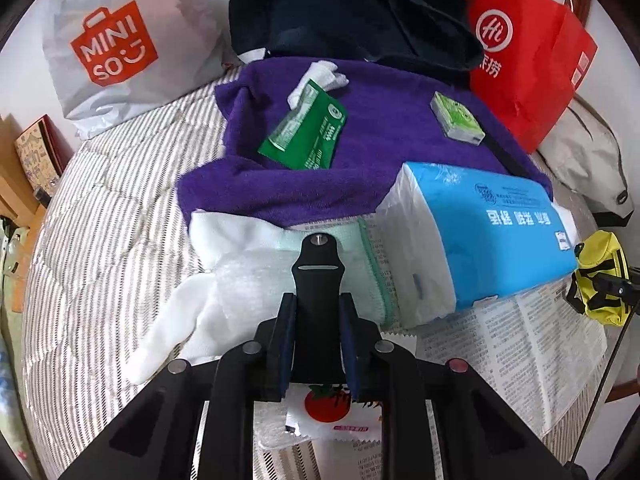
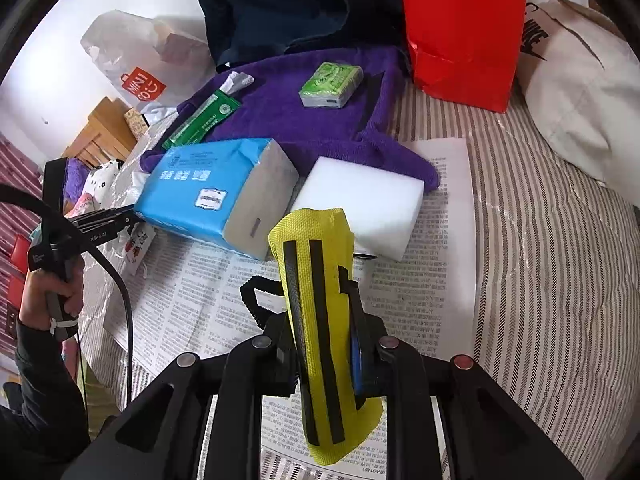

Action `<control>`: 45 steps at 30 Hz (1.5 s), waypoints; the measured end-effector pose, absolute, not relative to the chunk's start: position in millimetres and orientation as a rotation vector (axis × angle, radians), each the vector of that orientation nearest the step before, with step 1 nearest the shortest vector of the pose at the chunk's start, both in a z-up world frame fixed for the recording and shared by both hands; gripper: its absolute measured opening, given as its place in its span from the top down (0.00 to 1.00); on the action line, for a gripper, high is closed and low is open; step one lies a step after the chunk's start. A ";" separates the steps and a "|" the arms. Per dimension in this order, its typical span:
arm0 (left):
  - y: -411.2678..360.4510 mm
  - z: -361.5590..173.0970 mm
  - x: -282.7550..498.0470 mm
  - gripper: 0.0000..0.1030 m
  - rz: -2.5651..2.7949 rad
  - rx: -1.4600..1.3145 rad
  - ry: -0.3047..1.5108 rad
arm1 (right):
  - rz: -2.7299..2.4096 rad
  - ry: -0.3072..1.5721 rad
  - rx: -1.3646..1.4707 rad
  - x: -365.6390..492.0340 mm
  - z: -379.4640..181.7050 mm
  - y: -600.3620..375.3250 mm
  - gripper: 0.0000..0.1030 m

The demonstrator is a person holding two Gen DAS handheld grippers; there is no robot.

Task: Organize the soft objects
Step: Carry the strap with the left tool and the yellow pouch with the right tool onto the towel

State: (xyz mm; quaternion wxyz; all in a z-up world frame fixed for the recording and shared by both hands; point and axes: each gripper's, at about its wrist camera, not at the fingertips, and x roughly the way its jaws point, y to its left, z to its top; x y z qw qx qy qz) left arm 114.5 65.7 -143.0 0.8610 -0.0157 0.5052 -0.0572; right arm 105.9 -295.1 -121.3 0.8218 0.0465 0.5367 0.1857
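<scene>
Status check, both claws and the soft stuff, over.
Right claw shut on yellow pouch, held above newspaper. Left claw looks closed, nothing clearly gripped, over white cloth. Blue tissue pack close ahead.

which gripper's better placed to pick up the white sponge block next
Left. The right gripper is shut on the yellow pouch; the left gripper holds nothing, though the white sponge block lies nearer the right.

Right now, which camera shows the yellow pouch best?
The right wrist camera: the yellow pouch fills the middle, clamped between the right tongs, black stripes clear. The left wrist camera catches it only small at the right edge.
</scene>
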 end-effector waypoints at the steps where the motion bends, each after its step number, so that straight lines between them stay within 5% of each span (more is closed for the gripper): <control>1: 67.0 -141.4 113.3 0.81 -0.118 -0.037 1.056 | 0.397 1.140 0.103 105.7 -119.7 -295.4 0.82; 45: 67.2 -70.0 146.6 0.81 -0.169 -0.072 0.894 | 0.435 0.999 0.126 188.6 -54.3 -262.5 0.82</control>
